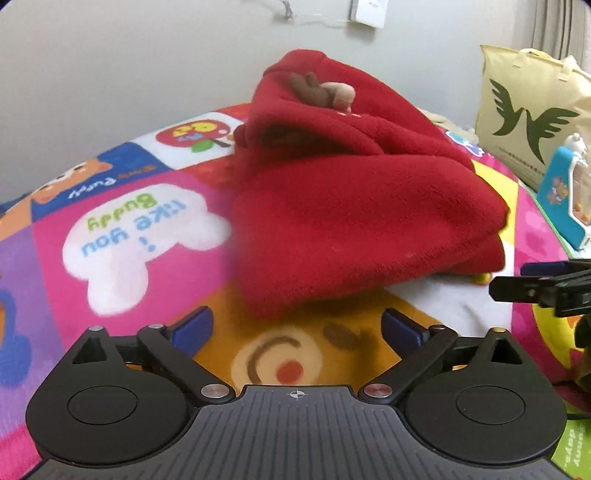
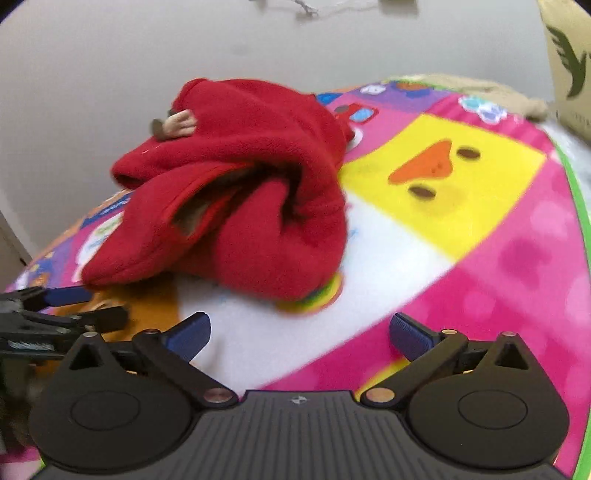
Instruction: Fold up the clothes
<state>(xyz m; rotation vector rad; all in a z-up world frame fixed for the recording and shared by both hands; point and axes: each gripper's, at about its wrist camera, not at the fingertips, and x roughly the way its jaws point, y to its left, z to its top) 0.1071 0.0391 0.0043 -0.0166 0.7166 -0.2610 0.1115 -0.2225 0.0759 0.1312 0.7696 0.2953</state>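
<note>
Left gripper (image 1: 297,326): hovering w/ jaws spread wide, nothing between blue pads (image 1: 194,326), sitting low over cartoon-print blanket (image 1: 122,221)

Red fleece garment (image 1: 354,206): lying bunched/roughly folded on blanket directly ahead of left gripper, near hem just beyond pad tips, not touching. Brown-and-tan plush applique (image 1: 325,92) showing on upper far part of garment

Right gripper (image 2: 301,334): also hovering w/ jaws spread wide, gripping nothing, pads (image 2: 410,336) clear of fabric. Same garment (image 2: 240,192) sitting ahead and slightly to the left of it, folds stacked w/ an opening facing this gripper; applique (image 2: 177,123) visible on far-left side

Seeing each gripper from the other cam: right gripper's fingers entering at right edge of left view (image 1: 546,288), left gripper's fingers at left edge of right view (image 2: 62,310), both close to garment's near corners, contact not discernible

Misc, ahead-right of left gripper: beige tote bag w/ green bird logo (image 1: 528,110) standing vs. wall, blue-and-white toy (image 1: 565,192) just in front of it. White wall plate (image 1: 369,13) far ahead, upper bkgd. Yellow duck-face panel (image 2: 443,177) on blanket ahead-right of right gripper
</note>
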